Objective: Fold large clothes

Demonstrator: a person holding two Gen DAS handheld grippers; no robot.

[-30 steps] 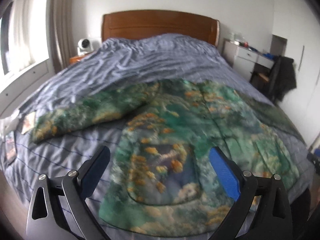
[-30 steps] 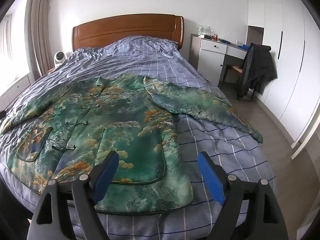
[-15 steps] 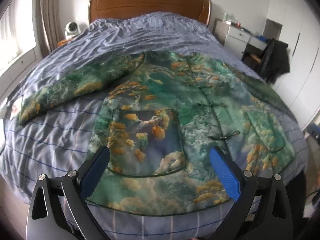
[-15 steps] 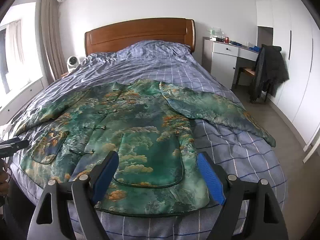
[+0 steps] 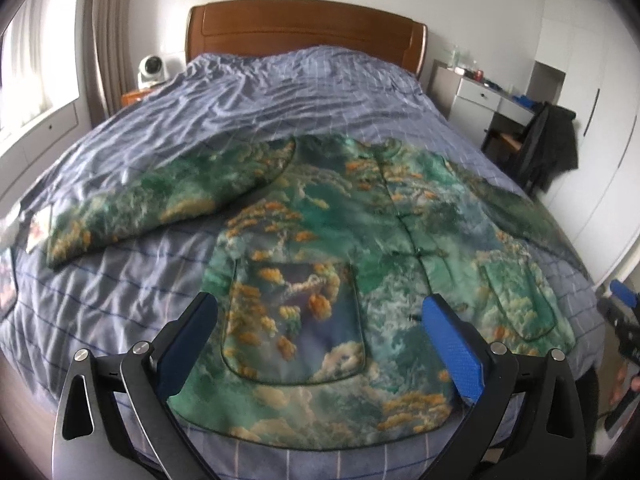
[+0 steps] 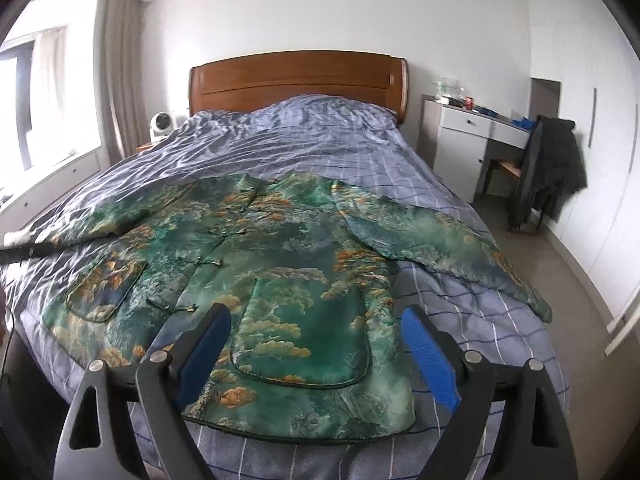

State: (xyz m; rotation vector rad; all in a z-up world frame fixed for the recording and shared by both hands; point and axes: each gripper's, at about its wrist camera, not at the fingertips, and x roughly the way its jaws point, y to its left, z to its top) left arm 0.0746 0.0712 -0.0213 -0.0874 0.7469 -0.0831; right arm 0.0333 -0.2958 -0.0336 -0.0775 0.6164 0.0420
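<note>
Far left: window [image 6: 52, 92] and curtain [image 6: 124, 72]; small white fan [image 6: 162, 126] beside the wooden headboard [image 6: 296, 80].

Bed [image 6: 304, 144] under a wrinkled blue checked quilt, filling both views.

Green patterned jacket [image 6: 280, 248] spread flat, front up, across the near half of the bed; hem toward the foot edge, collar toward the headboard. Gold and orange cloud-like print, fastenings down the centre.

Left sleeve [image 5: 160, 200] stretched out toward the window side, lying on the quilt. Patch pocket [image 5: 296, 320] on the left front panel, directly ahead of the left tool.

Left tool [image 5: 320, 344]: blue-padded fingers [image 5: 452, 352] spread wide apart, holding nothing, poised above the hem, not touching fabric as far as visible.

Right-hand pocket [image 6: 304, 332] on the other panel, ahead of the right tool.

Right tool [image 6: 316, 348]: fingers [image 6: 428, 360] likewise wide apart, nothing between them, above the jacket's lower right corner.

Right sleeve [image 6: 440, 244] angled out toward the bed's right edge, cuff near the quilt border.

Far right: white desk [image 6: 468, 136] with small items on top; dark coat [image 6: 552, 168] draped over a chair; white wardrobe doors [image 6: 600, 120] along the wall.
</note>
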